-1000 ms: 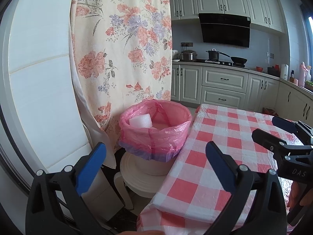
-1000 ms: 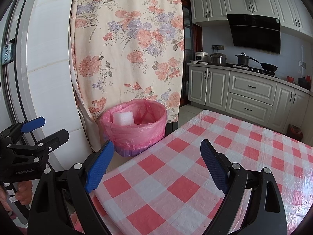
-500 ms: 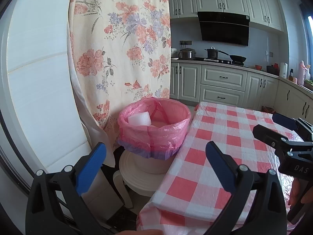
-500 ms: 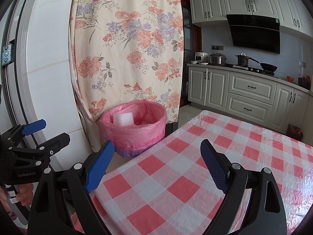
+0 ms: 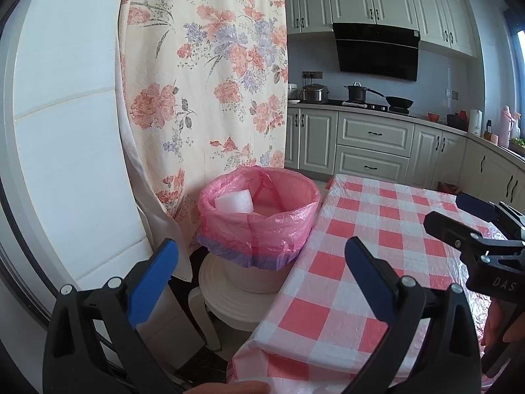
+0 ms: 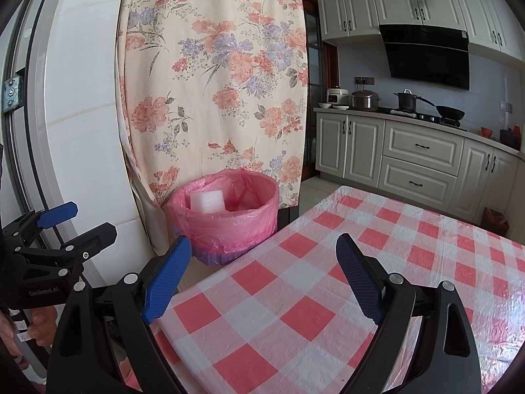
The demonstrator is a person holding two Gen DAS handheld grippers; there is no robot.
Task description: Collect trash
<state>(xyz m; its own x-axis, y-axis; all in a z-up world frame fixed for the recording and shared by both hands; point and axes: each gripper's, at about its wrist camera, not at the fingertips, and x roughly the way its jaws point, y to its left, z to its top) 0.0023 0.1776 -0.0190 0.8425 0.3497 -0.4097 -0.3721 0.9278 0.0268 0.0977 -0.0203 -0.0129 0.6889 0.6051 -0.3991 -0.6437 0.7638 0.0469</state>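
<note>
Where the white foam piece [image 5: 233, 201] lies inside the pink-lined bin [image 5: 259, 220], just beside the checked table [image 5: 361, 262], both the left hand-held gripper [image 5: 261, 274] and the right hand-held gripper [image 6: 262, 274] hang short of it, jaws wide, holding nothing.

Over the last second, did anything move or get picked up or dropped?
Hardly anything. The left gripper drifted slightly; the right gripper held steady. Both stay open and empty. The white foam piece remains in the pink-lined bin beside the checkered table.
</note>
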